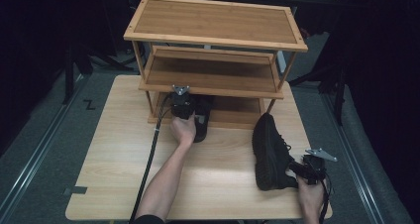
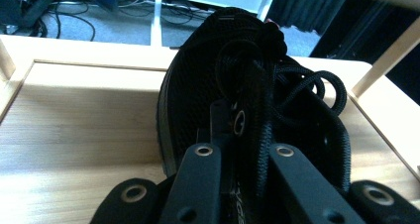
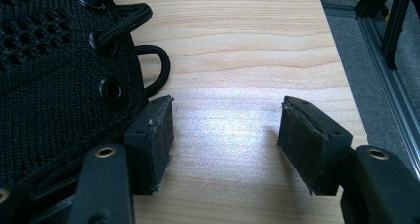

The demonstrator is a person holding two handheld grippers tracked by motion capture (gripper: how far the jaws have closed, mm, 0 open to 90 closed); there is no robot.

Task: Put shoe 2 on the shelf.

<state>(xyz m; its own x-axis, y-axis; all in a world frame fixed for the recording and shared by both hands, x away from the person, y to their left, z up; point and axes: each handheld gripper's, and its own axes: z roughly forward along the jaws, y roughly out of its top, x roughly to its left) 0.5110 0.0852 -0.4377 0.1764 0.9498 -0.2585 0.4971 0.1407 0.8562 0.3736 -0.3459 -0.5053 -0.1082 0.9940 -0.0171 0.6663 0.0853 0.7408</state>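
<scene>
A black knit shoe (image 2: 208, 85) rests toe-first on the bottom shelf (image 2: 74, 115) of a wooden rack (image 1: 213, 35). My left gripper (image 2: 242, 152) is shut on its tongue and laces at the heel end. From above, that gripper (image 1: 184, 105) sits at the rack's front with the shoe (image 1: 202, 130) poking out under the hand. A second black shoe (image 1: 270, 149) lies on the table at the right. My right gripper (image 3: 225, 127) stands open beside its laced side (image 3: 54, 75), with bare wood between the pads and the left pad against the knit. It appears by that shoe's heel (image 1: 299, 168).
The rack has three bamboo shelves and stands at the far side of the wooden table (image 1: 124, 149). The table's right edge runs close to my right gripper, with grey floor and a metal rail (image 3: 391, 85) beyond. A cable (image 1: 148, 169) trails from the left gripper.
</scene>
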